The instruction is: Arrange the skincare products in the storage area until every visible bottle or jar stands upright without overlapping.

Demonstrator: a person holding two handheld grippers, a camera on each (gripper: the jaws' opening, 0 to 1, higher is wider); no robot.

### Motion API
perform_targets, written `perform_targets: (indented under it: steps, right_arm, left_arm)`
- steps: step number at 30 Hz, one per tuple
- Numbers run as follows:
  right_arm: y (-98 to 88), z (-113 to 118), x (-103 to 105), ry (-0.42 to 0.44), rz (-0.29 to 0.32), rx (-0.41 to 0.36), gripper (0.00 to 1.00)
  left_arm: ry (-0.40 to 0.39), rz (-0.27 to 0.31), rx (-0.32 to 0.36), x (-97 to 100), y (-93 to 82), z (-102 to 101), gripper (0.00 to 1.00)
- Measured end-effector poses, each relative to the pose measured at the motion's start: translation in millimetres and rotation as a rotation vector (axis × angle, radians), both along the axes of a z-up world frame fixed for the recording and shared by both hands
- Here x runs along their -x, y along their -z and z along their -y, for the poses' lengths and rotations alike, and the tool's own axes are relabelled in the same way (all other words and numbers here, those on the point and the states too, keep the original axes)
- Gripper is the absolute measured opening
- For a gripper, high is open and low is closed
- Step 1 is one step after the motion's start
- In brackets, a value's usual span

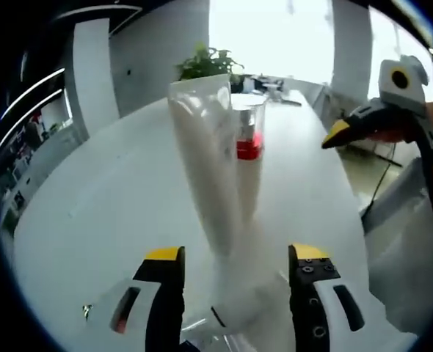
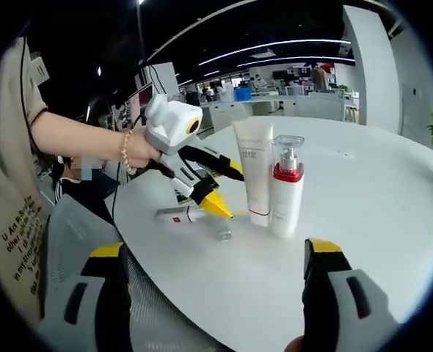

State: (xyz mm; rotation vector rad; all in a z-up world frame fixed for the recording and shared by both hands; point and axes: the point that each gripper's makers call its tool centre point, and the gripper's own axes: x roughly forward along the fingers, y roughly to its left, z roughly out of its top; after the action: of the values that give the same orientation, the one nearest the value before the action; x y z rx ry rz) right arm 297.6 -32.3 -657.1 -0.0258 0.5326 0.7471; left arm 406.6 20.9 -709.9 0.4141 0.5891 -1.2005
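A tall white tube (image 1: 210,169) stands cap-down on the white table (image 1: 114,213), its base between the spread jaws of my left gripper (image 1: 236,257), which is open. Just behind the tube stands a pump bottle (image 1: 247,147) with a clear cap and a red collar. The right gripper view shows the tube (image 2: 253,169) and pump bottle (image 2: 286,191) upright side by side, with the left gripper (image 2: 226,188) open just left of the tube. A small tube (image 2: 176,214) lies flat beside a small clear piece (image 2: 224,235). My right gripper (image 2: 215,249) is open, hanging back from the bottles, with nothing between its jaws.
A potted plant (image 1: 205,62) and some small items (image 1: 264,84) sit at the table's far end. The right gripper (image 1: 388,155) hovers off the table's right edge. A grey mesh chair (image 2: 70,227) stands by the table edge, where a person's hand (image 2: 139,150) holds the left gripper.
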Motion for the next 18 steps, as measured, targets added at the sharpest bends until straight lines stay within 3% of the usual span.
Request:
perform_targets:
  steps: [9, 18]
  right_arm:
    - [-7.6, -9, 1, -0.017, 0.028, 0.007, 0.99]
    - [-3.9, -19, 14, -0.043, 0.019, 0.006, 0.99]
  left_arm:
    - [-0.113, -0.062, -0.013, 9.7, 1.2, -32, 0.67]
    - [-0.231, -0.143, 0.017, 37.8, 2.2, -65, 0.75]
